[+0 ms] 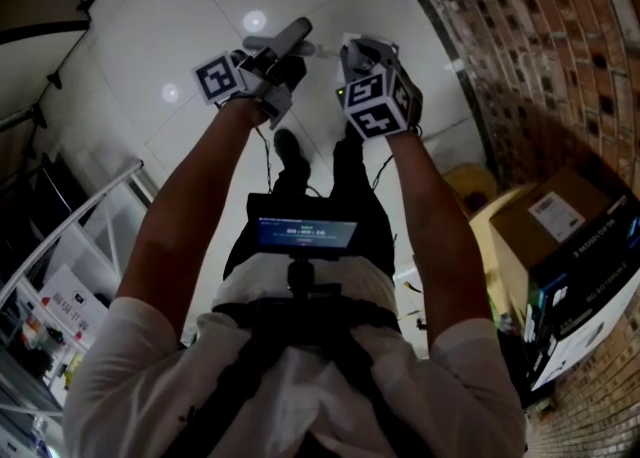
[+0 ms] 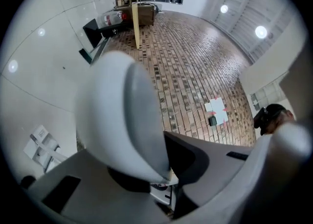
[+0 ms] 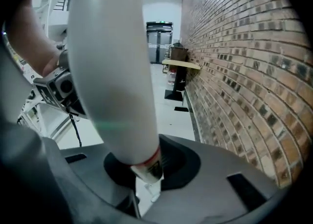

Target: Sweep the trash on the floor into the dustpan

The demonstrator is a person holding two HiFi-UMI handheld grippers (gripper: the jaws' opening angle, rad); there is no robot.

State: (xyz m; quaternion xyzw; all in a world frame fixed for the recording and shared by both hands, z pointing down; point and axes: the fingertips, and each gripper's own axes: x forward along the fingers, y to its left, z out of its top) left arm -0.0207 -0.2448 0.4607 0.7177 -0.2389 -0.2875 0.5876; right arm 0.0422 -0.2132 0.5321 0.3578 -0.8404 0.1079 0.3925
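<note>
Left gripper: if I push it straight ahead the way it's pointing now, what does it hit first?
Most likely the brick wall. The left gripper, closed on a white handle, faces it head-on with nothing else in between. I can't tell how far off the wall is.

Left gripper (image 1: 295, 34) beside right gripper (image 1: 365, 46) ahead, wall (image 1: 540, 56) right, box (image 1: 545, 221) beside wall, rack (image 1: 85, 221) left

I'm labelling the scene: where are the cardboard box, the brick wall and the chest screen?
cardboard box (image 1: 515, 238): head view, its brown top.
brick wall (image 3: 244, 71): right gripper view, its bare face.
chest screen (image 1: 305, 235): head view, its lit centre.
</note>
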